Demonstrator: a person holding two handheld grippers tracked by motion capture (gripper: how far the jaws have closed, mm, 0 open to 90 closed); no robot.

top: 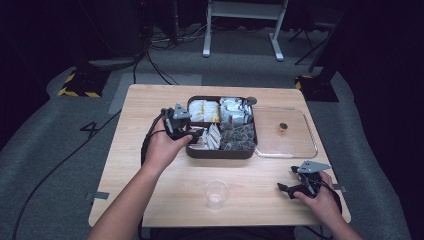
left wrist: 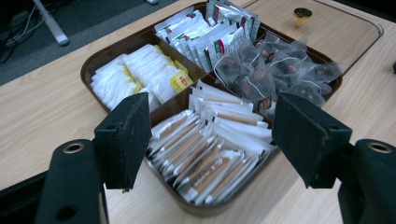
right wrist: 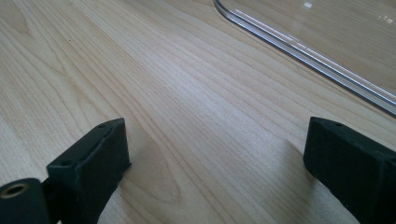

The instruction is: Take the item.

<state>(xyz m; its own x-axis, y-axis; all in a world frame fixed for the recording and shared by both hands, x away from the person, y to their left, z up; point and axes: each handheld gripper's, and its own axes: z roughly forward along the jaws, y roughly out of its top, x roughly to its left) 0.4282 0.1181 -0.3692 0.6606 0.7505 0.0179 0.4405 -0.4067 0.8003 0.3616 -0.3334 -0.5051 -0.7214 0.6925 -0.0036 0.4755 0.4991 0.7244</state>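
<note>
Sachets [left wrist: 210,154] fill the near compartment of a brown box [top: 220,152] on the tabletop [top: 150,190]; the left hand-held gripper [left wrist: 210,135] hovers wide and empty above them, and could pinch several, since they overlap tightly

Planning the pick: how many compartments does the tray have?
4. In the tray: white sachets far left, green-labelled packets far right, brown-striped sticks near left, clear tea bags near right.

- The table [top: 150,165] is pale wood with smooth grain.
- The tray [left wrist: 95,58] looks like brown, faintly glossy plastic.
- The sachets [left wrist: 210,154] are shiny paper or foil.
- The lid [top: 295,145] is clear glossy plastic.
- The cup [top: 216,193] is clear plastic.
</note>
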